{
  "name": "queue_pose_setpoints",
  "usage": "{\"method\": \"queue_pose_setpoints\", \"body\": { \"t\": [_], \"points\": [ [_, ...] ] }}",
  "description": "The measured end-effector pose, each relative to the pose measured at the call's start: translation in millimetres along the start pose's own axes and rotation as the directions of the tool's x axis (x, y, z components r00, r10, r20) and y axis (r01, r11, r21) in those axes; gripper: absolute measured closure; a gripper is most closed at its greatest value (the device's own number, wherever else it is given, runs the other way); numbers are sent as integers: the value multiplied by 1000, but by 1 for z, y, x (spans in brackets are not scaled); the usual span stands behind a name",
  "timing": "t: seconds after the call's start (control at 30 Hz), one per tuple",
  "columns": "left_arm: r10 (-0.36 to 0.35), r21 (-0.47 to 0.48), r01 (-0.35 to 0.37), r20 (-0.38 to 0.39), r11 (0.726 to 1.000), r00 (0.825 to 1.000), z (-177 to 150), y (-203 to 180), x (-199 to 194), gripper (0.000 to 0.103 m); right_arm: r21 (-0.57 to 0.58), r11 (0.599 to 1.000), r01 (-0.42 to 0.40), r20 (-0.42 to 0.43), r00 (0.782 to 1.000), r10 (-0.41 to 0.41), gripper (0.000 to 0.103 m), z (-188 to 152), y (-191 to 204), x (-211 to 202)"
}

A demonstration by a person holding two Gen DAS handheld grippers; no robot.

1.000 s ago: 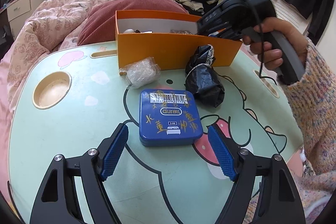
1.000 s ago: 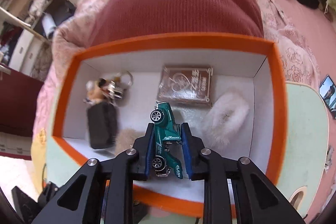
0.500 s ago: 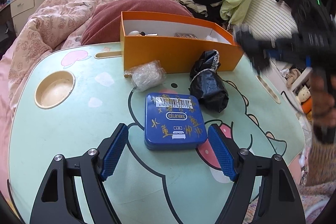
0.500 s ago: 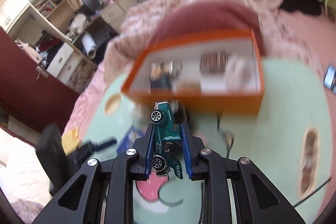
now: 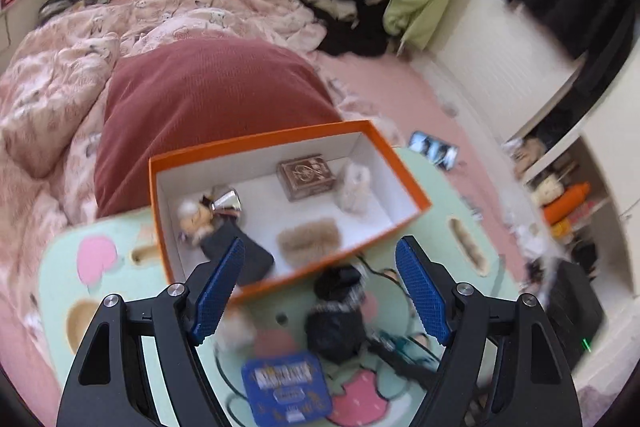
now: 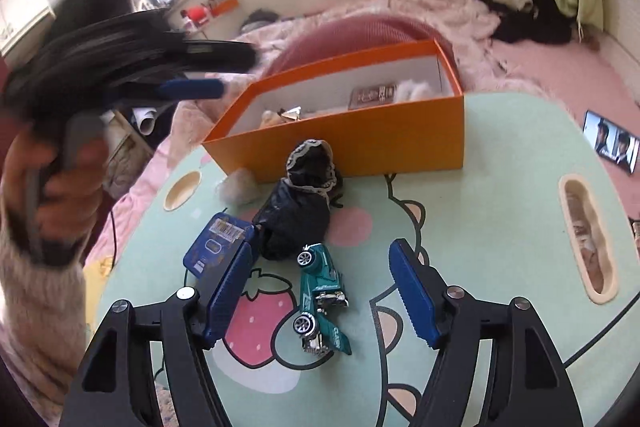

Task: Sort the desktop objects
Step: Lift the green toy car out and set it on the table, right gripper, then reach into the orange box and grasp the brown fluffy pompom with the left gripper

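A green toy car (image 6: 322,285) lies on its side on the mint table (image 6: 500,187), between the open fingers of my right gripper (image 6: 324,291), which holds nothing. A blue tin (image 6: 216,247) and a black pouch (image 6: 298,211) lie just beyond it. The orange box (image 6: 360,143) stands at the back. My left gripper (image 5: 320,291) is open and empty, raised high over the box's near wall (image 5: 296,277). Below it I see the pouch (image 5: 336,323), the tin (image 5: 286,389) and a blurred bit of the car (image 5: 394,343).
The box holds a brown case (image 5: 306,175), fluffy items (image 5: 310,239), a black item (image 5: 240,259) and keys (image 5: 226,201). A white wad (image 6: 238,187) lies by the box. The table has a cup recess (image 6: 182,191) and a slot (image 6: 586,239). A bed with a red pillow (image 5: 208,95) lies behind.
My right gripper came back from over the box, opened and let the green car down onto the table. My left gripper rose from the blue tin to above the box.
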State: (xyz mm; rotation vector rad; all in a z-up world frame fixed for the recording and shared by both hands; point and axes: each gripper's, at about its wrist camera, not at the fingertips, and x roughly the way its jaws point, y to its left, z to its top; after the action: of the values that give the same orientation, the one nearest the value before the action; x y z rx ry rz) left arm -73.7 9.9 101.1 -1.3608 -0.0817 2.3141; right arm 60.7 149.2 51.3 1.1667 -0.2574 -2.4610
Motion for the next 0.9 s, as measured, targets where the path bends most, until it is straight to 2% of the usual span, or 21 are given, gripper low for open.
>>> {"method": "queue_pose_setpoints", "body": {
  "t": [0.1,0.17,0.3,0.37,0.43,0.53,0.6,0.63,0.67,0.8,0.83,0.9],
  "points": [
    [23,1,-23,-105,1000,994,16,-6,38,27,1,1000,4,-18,1000,-3,32,-5,0,4],
    [8,-9,-9,-157,1000,988,19,-8,56,36,22,1000,-10,-34,999,11,32,-5,1,9],
    [101,21,-99,-226,995,969,15,-17,84,37,58,998,-29,-55,998,32,32,-10,-8,10],
    [121,8,-123,-263,992,957,13,-15,95,37,60,998,-33,-55,998,36,32,-11,-11,11],
    [84,-18,-93,-293,995,953,13,-11,102,37,57,998,-32,-56,998,35,32,-11,-11,12],
    [-24,-82,-2,-324,997,946,12,-2,110,41,59,998,-34,-58,998,37,32,-12,-13,13],
    [-119,-148,72,-342,986,932,10,6,115,49,70,997,-38,-59,997,42,32,-12,-14,13],
    [-141,-173,84,-349,981,927,10,10,117,68,79,996,-42,-61,997,47,32,-12,-17,13],
    [-143,-188,79,-358,979,923,7,14,121,70,86,995,-44,-62,997,49,32,-11,-17,14],
    [-163,-195,103,-319,975,934,5,17,113,80,100,994,-47,-62,997,53,32,-11,-21,15],
    [-157,-185,104,-304,977,939,5,16,108,86,101,994,-48,-62,997,54,32,-10,-21,15],
    [-164,-174,120,-265,977,950,10,15,94,86,104,993,-52,-64,996,59,32,-11,-21,15]
  ]
}}
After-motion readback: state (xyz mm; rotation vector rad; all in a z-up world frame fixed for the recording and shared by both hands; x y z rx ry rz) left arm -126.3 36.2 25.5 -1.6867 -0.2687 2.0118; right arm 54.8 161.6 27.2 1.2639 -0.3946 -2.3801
